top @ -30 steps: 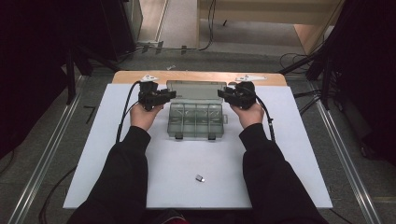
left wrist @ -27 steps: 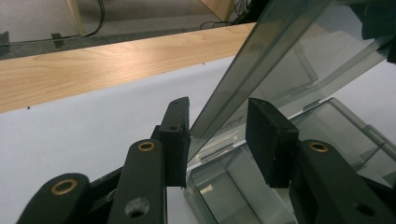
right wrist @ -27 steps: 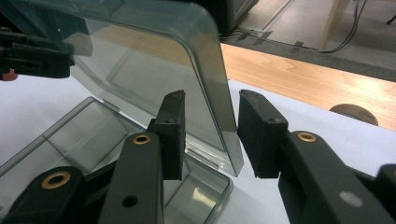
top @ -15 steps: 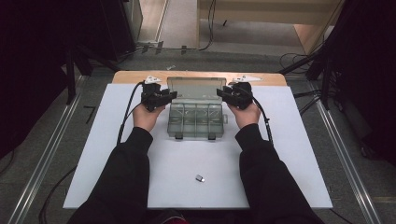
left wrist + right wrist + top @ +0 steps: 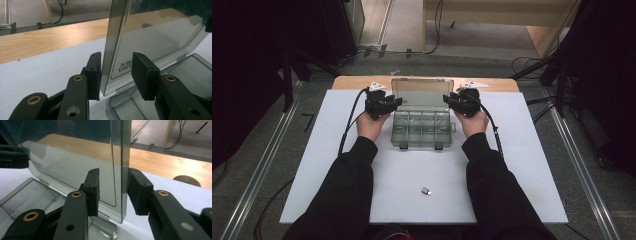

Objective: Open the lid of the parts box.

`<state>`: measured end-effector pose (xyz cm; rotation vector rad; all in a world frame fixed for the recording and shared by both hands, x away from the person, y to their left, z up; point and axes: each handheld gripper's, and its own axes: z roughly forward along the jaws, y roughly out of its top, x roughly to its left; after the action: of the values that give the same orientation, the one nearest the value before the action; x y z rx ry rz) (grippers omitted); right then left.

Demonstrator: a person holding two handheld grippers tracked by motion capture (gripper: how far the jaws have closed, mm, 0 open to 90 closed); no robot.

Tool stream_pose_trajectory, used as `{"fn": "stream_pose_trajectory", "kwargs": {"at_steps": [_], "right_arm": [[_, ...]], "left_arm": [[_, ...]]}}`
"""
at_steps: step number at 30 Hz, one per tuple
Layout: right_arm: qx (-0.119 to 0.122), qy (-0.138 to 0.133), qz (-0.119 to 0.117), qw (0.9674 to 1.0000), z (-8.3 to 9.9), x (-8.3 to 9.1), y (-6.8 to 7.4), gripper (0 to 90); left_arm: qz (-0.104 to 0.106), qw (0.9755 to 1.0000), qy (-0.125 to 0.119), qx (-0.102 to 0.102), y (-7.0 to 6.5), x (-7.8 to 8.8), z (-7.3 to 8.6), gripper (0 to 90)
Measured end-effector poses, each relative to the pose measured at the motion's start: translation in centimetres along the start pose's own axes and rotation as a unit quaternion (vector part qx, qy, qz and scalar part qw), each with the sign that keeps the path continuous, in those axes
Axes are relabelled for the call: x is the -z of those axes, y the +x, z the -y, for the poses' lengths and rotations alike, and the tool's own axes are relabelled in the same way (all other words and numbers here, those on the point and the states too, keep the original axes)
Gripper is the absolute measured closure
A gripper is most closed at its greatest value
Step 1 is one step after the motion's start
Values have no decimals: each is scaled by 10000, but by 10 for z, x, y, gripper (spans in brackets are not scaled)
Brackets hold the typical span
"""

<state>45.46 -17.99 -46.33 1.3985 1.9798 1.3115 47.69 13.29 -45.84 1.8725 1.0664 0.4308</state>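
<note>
Fingers point(image 5: 146, 75) astride upright lid point(image 5: 150, 37), perhaps touching

We see a smoky grey, see-through compartment box point(image 5: 421, 127) with its tinted lid point(image 5: 422, 92) on a white table point(image 5: 522, 165) edged in pale wood along the upper frame. Both the left gripper point(image 5: 395, 103) and right gripper point(image 5: 448, 99) are black, with brass-coloured rivets. The sleeves point(image 5: 343, 190) are black; a small grey piece point(image 5: 426, 190) sits at lower centre.

Box point(image 5: 422, 129) ctr, grippers L point(image 5: 398, 103) & R point(image 5: 447, 99)
</note>
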Motion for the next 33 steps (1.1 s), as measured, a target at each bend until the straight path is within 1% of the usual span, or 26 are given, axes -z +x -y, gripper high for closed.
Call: {"fn": "stream_pose_trajectory", "kwargs": {"at_steps": [2,6,8,10,15,17,19,23,25,27,28,33], "right_arm": [[7,-7,38,10000,1,-3,0,612],[-59,-24,39,10000,3,-6,-2,608],[-84,-2,48,10000,3,-8,-2,608],[-39,12,93,9999,4,-11,-2,607],[-83,5,148,9999,5,-15,-1,604],[-20,28,187,9998,5,-17,-2,600],[40,56,212,9998,4,-19,-2,598],[9,30,229,9997,5,-21,-3,595],[1,21,233,9997,6,-22,-2,588],[-25,3,232,9997,6,-23,-3,585],[-40,-16,243,9997,7,-24,-3,585],[-36,-30,294,9996,9,-27,-3,570]], "left_arm": [[-45,10000,-36,-30,0,-1,0,604],[-34,10000,-88,0,0,-3,1,593],[-80,9999,-100,-12,-1,-4,1,594],[-138,9998,-105,-38,-1,-6,2,594],[-130,9998,-136,17,0,-8,3,593],[-80,9998,-144,77,2,-9,3,591],[-74,9998,-167,125,3,-11,4,592],[-116,9997,-188,92,3,-14,5,582],[-77,9996,-211,151,4,-15,6,582],[7,9992,-258,310,6,-16,6,565],[-4,9992,-262,304,6,-16,6,565],[-180,9994,-278,78,3,-20,8,563]]}}
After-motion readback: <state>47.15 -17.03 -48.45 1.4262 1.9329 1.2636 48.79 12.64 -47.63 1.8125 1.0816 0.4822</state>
